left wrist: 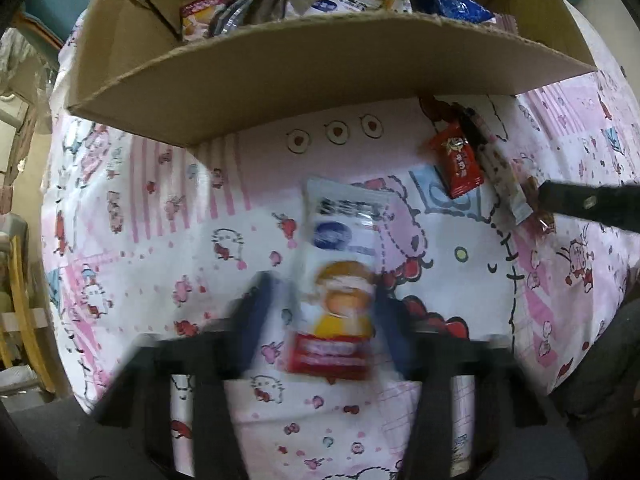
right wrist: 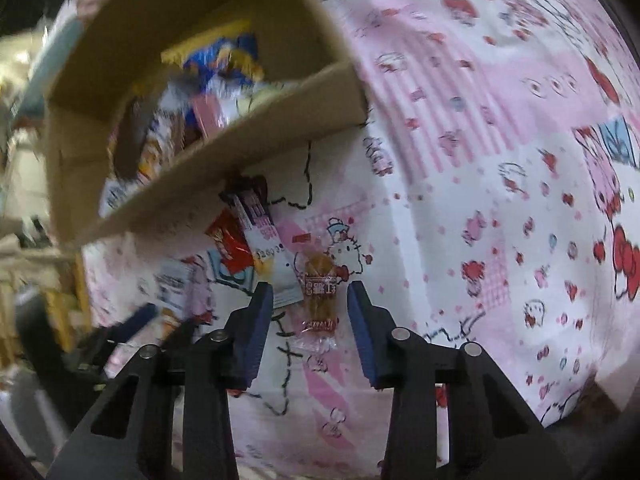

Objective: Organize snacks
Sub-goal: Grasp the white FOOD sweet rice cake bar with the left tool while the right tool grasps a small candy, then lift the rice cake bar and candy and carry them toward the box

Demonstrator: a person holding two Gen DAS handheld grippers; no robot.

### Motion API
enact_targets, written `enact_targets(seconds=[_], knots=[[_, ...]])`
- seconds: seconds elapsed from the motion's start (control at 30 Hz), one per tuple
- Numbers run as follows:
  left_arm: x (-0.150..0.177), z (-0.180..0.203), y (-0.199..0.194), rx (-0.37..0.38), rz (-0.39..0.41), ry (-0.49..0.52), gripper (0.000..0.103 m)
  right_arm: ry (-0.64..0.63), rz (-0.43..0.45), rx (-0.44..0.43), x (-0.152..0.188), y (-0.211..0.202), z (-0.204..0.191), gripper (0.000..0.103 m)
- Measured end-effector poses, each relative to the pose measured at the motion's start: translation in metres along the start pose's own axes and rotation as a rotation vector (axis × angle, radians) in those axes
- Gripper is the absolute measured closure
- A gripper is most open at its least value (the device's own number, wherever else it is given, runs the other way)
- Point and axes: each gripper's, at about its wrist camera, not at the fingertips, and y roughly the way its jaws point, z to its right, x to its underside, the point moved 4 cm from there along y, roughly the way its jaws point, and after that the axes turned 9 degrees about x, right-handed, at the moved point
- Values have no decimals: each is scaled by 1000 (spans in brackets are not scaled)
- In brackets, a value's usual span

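A white snack packet [left wrist: 340,276] with a blue logo and a red bottom band lies on the pink cartoon-print cloth [left wrist: 160,240]. My left gripper [left wrist: 326,308] points down over it, blurred, with its blue pads against the packet's two sides. In the right wrist view a small clear-wrapped brown snack [right wrist: 318,300] lies between the blue pads of my right gripper [right wrist: 310,286]. Those pads stand open, with a gap on each side of the snack. The left gripper [right wrist: 160,324] shows blurred at that view's left edge.
An open cardboard box [left wrist: 280,68] holding several snack packets stands just beyond, with its front wall [right wrist: 224,152] close to both grippers. A red packet [left wrist: 456,160] and a long white bar [left wrist: 502,176] lie beside the brown snack. A chair and shelves show at the far left.
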Motion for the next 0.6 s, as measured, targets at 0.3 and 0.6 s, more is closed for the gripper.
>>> enact_targets(seconds=[0.3,0.6], knots=[[-5,-21,-11,31,0,-86,76,-73,-11,47,13,7,-12,87],[-6,-49,-19,15,16,-123,76,15,90,-29,15,-28,8,87]])
